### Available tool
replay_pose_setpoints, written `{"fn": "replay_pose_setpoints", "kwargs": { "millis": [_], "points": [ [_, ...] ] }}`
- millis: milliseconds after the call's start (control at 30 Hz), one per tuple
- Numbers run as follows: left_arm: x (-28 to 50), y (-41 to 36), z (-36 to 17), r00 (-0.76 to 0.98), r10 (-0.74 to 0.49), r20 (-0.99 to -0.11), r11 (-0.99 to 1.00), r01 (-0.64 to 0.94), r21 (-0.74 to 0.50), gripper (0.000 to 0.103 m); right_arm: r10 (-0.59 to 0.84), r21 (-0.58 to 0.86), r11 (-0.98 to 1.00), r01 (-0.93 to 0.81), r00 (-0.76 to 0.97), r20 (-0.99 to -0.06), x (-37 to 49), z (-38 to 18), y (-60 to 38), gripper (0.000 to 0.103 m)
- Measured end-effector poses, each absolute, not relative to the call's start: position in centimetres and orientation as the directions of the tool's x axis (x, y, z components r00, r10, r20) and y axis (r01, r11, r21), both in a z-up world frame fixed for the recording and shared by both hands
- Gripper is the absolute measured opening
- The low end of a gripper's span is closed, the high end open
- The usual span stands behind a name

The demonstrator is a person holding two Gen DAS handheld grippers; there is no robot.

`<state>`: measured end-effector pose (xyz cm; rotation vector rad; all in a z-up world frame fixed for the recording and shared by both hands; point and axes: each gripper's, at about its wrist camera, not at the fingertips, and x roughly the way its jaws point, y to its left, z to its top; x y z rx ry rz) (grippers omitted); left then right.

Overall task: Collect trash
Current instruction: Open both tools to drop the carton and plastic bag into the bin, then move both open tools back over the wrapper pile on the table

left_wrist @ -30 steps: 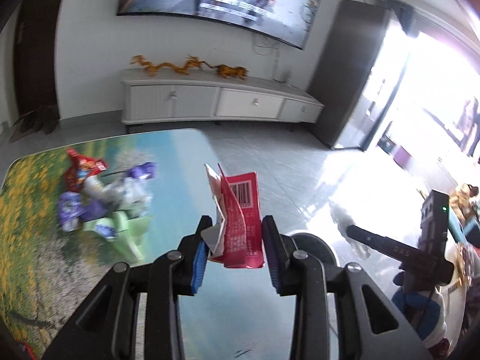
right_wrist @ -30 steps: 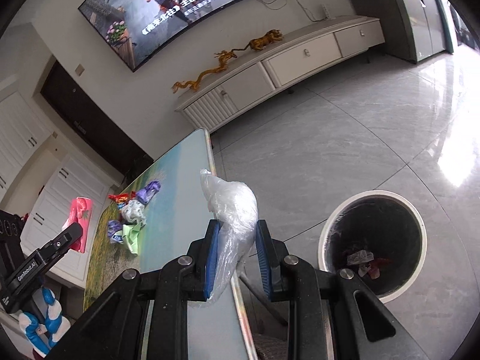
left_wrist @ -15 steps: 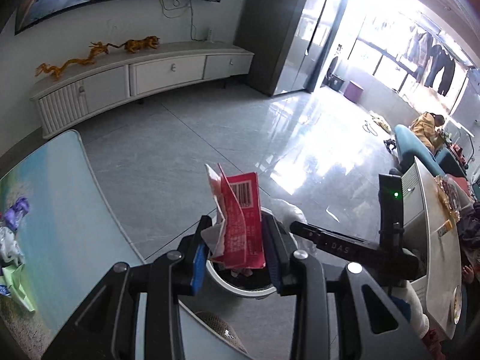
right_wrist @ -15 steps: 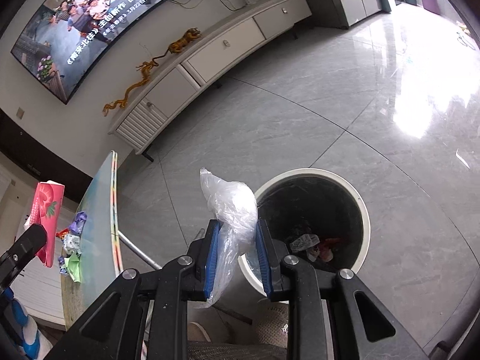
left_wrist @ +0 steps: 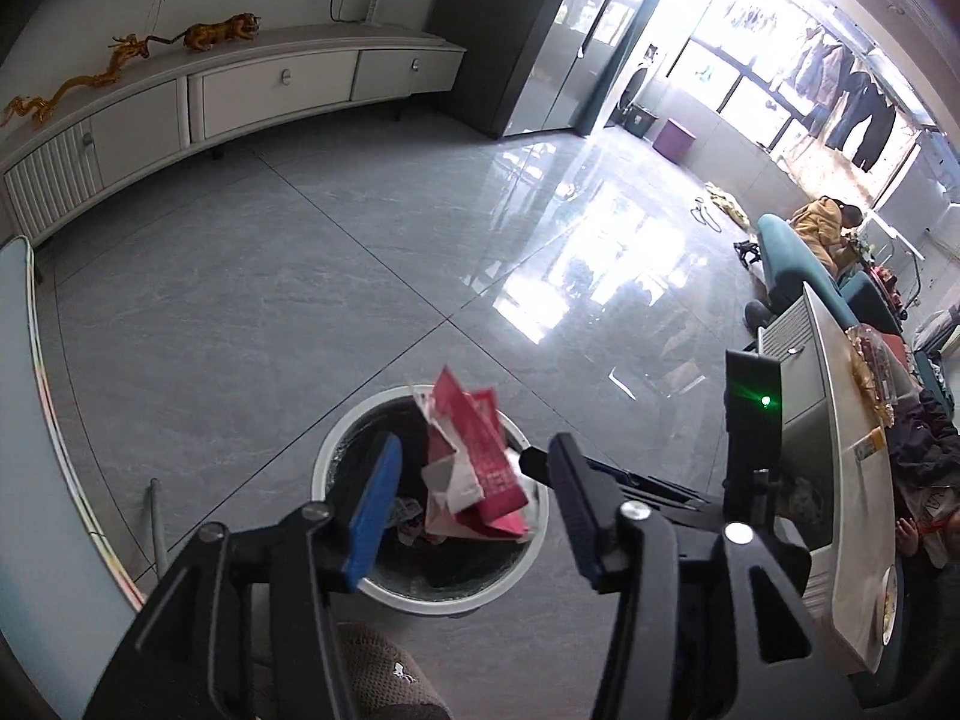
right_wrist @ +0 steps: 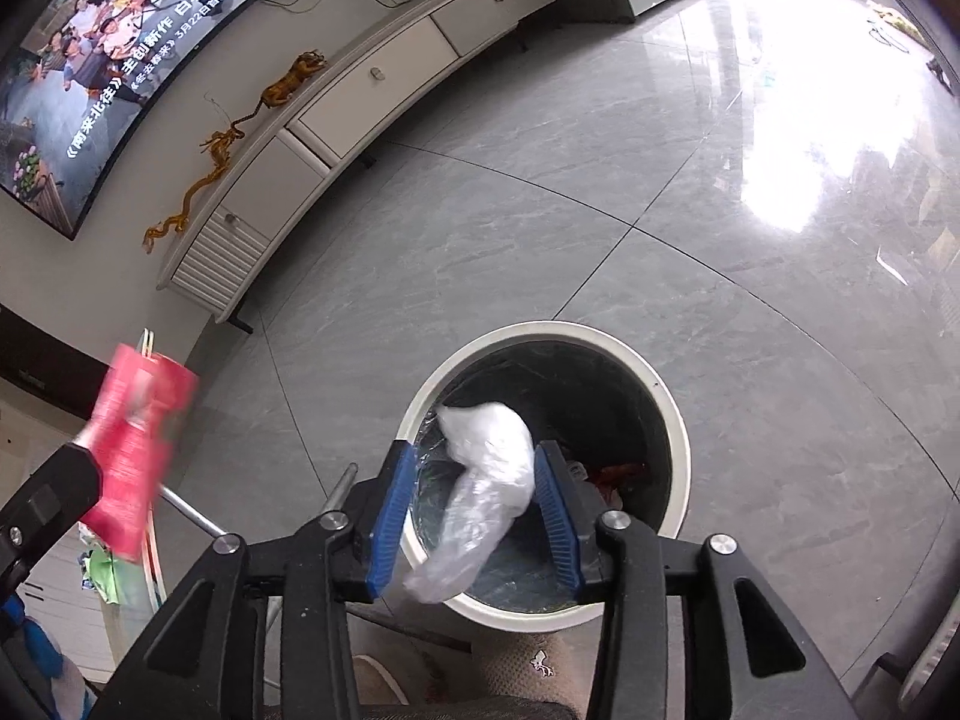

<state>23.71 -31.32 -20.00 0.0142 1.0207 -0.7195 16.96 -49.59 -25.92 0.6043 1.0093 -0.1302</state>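
Basically both pieces are featherweight: red wrapper [left_wrist: 474,468] is crinkly foil, clear plastic bag [right_wrist: 486,480] is limp film; pinch either at any bunched fold.

Left gripper [left_wrist: 468,498] jaws opening, wrapper loose btwn them, right over the bin [left_wrist: 336,450].

Right gripper [right_wrist: 474,510] likewise opening, bag slipping btwn the pads w/ the bin mouth below.

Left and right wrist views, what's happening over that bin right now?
A person is dumping two pieces of trash at once. The left gripper is opening over the round white bin, and its red snack wrapper sits loose between the fingers. The right gripper is opening too, with the clear plastic bag between its fingers above the same bin.
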Motion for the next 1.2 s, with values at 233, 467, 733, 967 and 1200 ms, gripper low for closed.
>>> {"fn": "replay_pose_setpoints", "kwargs": {
  "millis": [233, 467, 733, 967, 1200],
  "points": [
    [23.4, -30.3, -19.7, 0.332, -0.531, -0.78, 0.783, 0.544, -0.302, 0.057, 0.165, 0.428, 0.812, 0.397, 0.548, -0.82, 16.2, -25.5, -50.0, 0.048],
    [22.1, -25.5, -17.3, 0.494, -0.423, -0.76, 0.869, 0.458, -0.187, 0.057, 0.189, 0.465, 0.811, 0.355, 0.593, -0.783, 15.7, -22.9, -48.3, 0.048],
    [19.5, -18.8, -13.4, 0.684, -0.264, -0.68, 0.951, 0.302, -0.067, 0.057, 0.204, 0.459, 0.851, 0.257, 0.642, -0.739, 15.0, -18.8, -44.1, 0.051],
    [16.8, -14.3, -11.0, 0.769, -0.179, -0.614, 0.98, 0.194, -0.044, 0.062, 0.193, 0.407, 0.896, 0.176, 0.672, -0.715, 14.3, -15.7, -40.2, 0.053],
    [14.5, -10.6, -9.2, 0.813, -0.137, -0.566, 0.99, 0.122, -0.064, 0.065, 0.184, 0.358, 0.927, 0.113, 0.696, -0.694, 13.5, -13.4, -37.0, 0.054]
  ]
}}
